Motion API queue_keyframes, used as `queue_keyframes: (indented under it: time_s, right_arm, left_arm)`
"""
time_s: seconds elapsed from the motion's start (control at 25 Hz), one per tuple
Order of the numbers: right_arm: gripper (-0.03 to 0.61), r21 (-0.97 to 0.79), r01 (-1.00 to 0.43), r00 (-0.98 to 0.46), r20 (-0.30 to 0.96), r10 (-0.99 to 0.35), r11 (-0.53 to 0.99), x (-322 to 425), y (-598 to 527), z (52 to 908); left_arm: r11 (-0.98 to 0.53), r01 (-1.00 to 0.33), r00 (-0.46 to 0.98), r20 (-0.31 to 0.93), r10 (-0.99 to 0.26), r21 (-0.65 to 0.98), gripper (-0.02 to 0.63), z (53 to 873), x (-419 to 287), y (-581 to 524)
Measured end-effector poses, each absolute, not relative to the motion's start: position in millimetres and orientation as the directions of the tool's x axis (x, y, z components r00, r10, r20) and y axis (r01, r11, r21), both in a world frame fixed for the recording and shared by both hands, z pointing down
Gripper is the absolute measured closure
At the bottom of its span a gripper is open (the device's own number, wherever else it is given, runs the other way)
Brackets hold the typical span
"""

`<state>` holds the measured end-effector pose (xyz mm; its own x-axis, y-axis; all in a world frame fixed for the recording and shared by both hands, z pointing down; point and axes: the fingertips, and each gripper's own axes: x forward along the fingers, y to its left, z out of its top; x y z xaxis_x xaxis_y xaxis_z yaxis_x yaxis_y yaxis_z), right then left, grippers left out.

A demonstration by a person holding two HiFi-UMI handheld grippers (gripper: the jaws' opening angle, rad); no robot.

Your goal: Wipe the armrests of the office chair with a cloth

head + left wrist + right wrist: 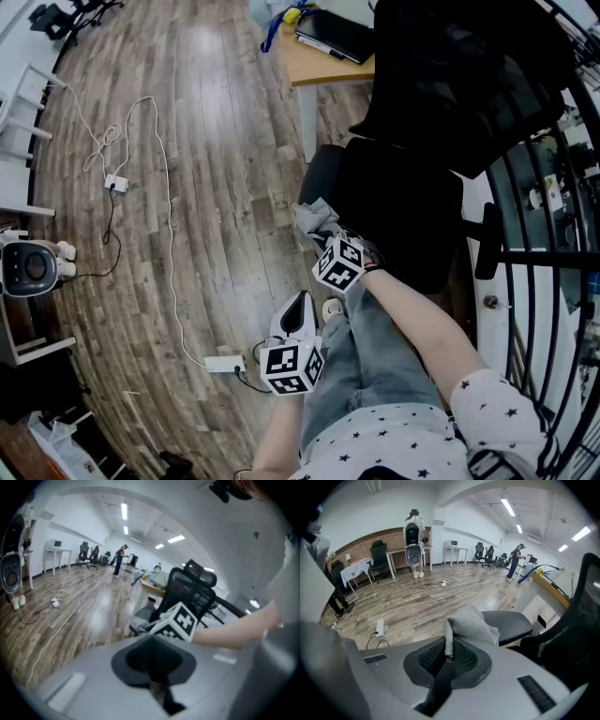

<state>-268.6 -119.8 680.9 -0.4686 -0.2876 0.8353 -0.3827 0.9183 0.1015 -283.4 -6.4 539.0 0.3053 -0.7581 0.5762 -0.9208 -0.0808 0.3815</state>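
Observation:
The black office chair (441,103) stands at the upper right of the head view, its left armrest pad (322,176) turned toward me. My right gripper (325,240) is shut on a grey cloth (313,219), which lies bunched against the near end of that pad. In the right gripper view the cloth (471,624) hangs out of the right gripper (449,656), in front of the armrest pad (510,622). My left gripper (299,309) hangs lower, beside the person's leg, shut and empty. The left gripper view shows its own tips (153,682), the cloth (140,621) and the chair (191,591).
A wooden desk (314,64) with a black laptop (334,34) stands behind the chair. A white power strip (225,364) and cables lie on the wood floor to the left. A black railing (536,253) runs along the right. A white device (34,267) stands at far left.

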Motion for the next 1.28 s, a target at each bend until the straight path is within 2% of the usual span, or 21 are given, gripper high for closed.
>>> queue_keyframes:
  time_s: [0.48,0.96,1.28]
  right_arm:
    - [0.549,0.12,-0.417,-0.503,0.795,-0.339,0.901,-275.3,-107.5,648.2]
    - [0.549,0.13,-0.533,-0.559,0.688,-0.463,0.836,-250.3,-86.4,563.5]
    - [0.549,0.115,-0.648,-0.559,0.6,-0.573,0.753,-205.7,-62.5,494.1]
  left_arm:
    - [-0.116,-0.919,0.324,0.552,-0.768,0.378,0.609,527.8,-287.5,-0.3]
    - [-0.188,-0.912,0.364,0.505,-0.783,0.365,0.609,494.0,-282.1,-8.9]
    - [-0.268,-0.892,0.425,0.476,-0.77,0.364,0.609,469.3,-261.1,-15.6]
